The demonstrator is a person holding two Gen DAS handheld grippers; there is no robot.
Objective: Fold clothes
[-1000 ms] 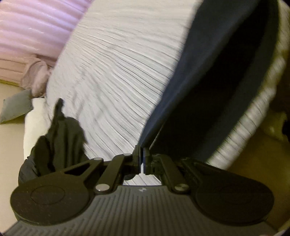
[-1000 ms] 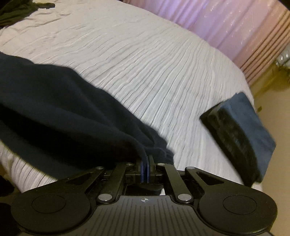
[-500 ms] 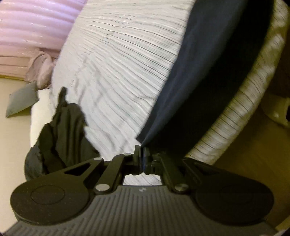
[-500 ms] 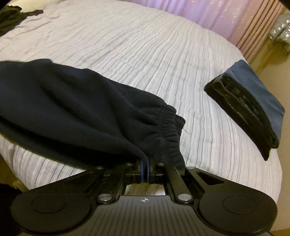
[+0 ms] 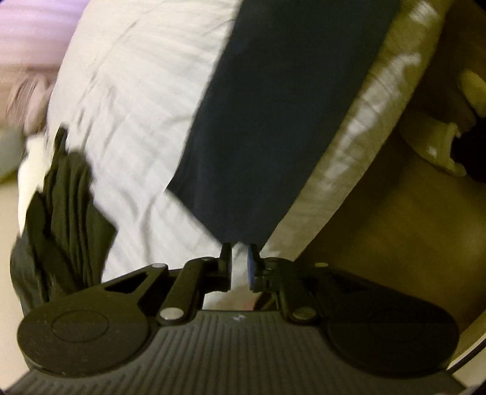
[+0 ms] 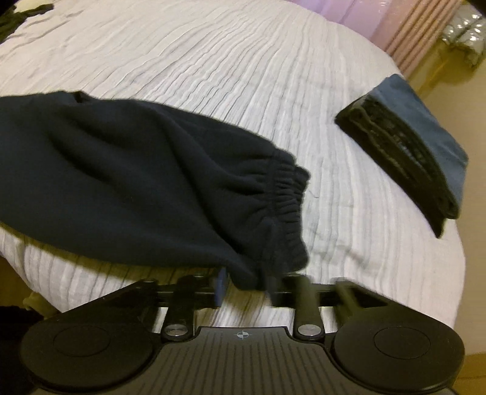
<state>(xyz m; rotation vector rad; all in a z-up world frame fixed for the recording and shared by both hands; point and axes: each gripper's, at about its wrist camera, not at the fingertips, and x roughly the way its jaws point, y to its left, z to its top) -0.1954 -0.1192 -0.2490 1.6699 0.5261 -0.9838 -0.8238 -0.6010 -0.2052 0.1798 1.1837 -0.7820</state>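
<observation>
White ribbed bedding covers the bed and fills both of my views, with a pink curtain behind it. On my left gripper the fingers stand a little apart, with a strip of white bedding showing between the blue pads. Nothing is clamped there; the near corner of the navy trousers ends just above the fingertips, and I cannot tell if it touches them. From that corner the cloth runs away from me as a long flat band across the bed, close to the edge on the right side. To the left of the gripper, a crumpled dark garment lies at the edge of the bed, apart from the trousers. This view is blurred. On my right gripper the fingers are wide apart, and the right one is smeared. The gathered elastic end of the trousers lies on the bedding, and its lowest fold hangs between the two fingers, but they are not pressing on it. The rest of the trousers spreads to the left over the bed. Farther right, well apart from them, a folded stack of dark and blue clothes sits near the bed's right edge. At the far left corner I see a bit of another dark cloth.
</observation>
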